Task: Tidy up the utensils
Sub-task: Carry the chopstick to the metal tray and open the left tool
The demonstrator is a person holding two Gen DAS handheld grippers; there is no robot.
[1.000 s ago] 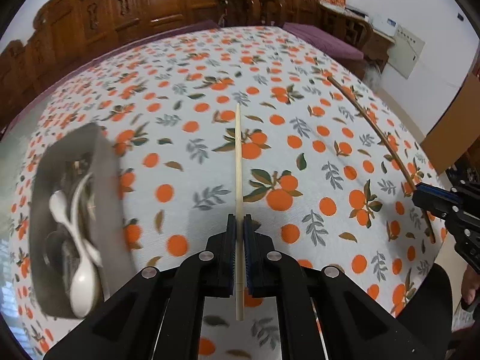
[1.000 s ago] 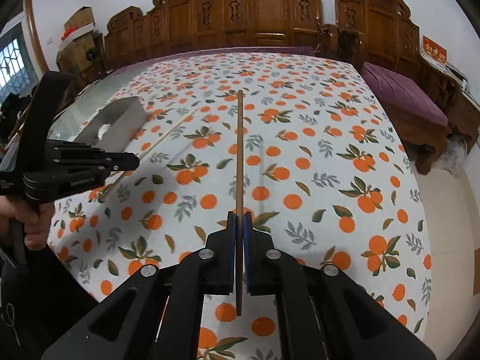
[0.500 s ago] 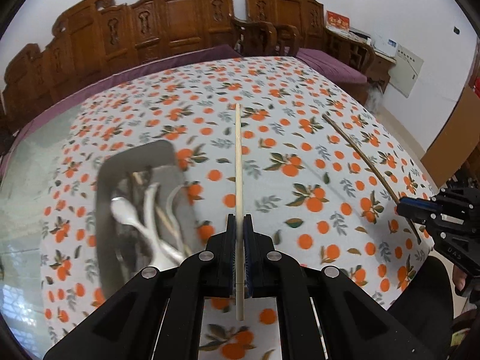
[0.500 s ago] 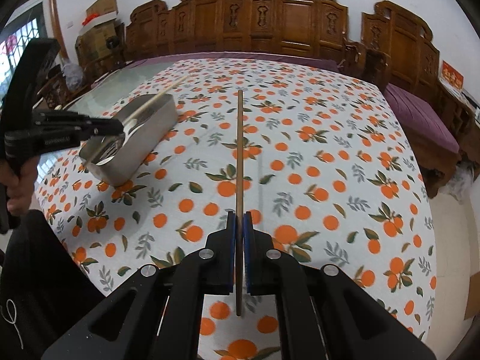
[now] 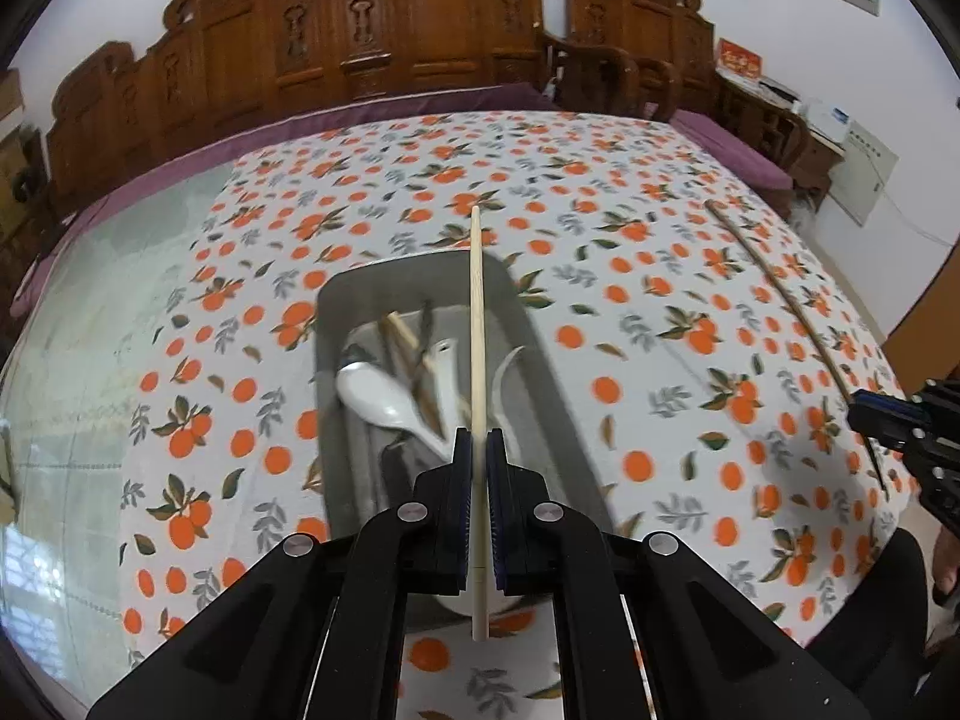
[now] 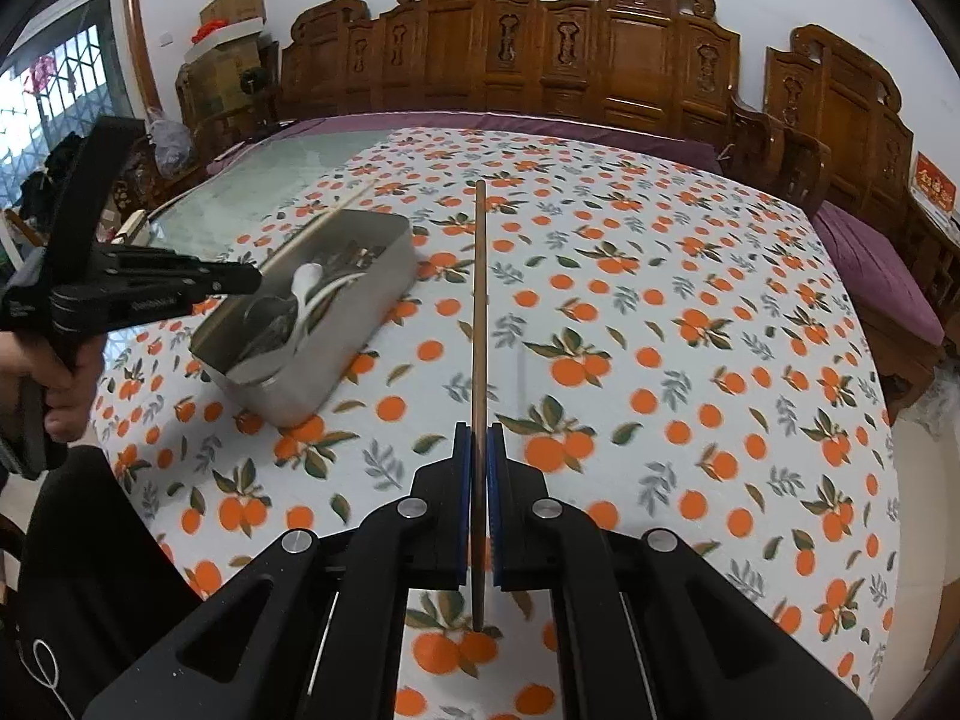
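Note:
My left gripper (image 5: 478, 450) is shut on a pale wooden chopstick (image 5: 477, 324) and holds it above a metal tray (image 5: 540, 360). The tray holds white spoons (image 5: 384, 399), chopsticks and other utensils. My right gripper (image 6: 478, 444) is shut on a darker brown chopstick (image 6: 479, 300), held above the tablecloth to the right of the tray (image 6: 360, 312). The left gripper (image 6: 252, 282) and its pale chopstick (image 6: 336, 213) show at the left of the right wrist view. The right gripper (image 5: 864, 414) and its brown chopstick (image 5: 780, 294) show at the right of the left wrist view.
The table carries an orange-print cloth (image 6: 660, 360), with bare glass (image 5: 90, 330) at its left end. Carved wooden chairs (image 6: 600, 60) line the far side. The table's near edge runs just below both grippers.
My left gripper has swung left with the pale chopstick until it hangs over the tray. The right gripper has turned slightly toward the tray, still holding the brown chopstick.

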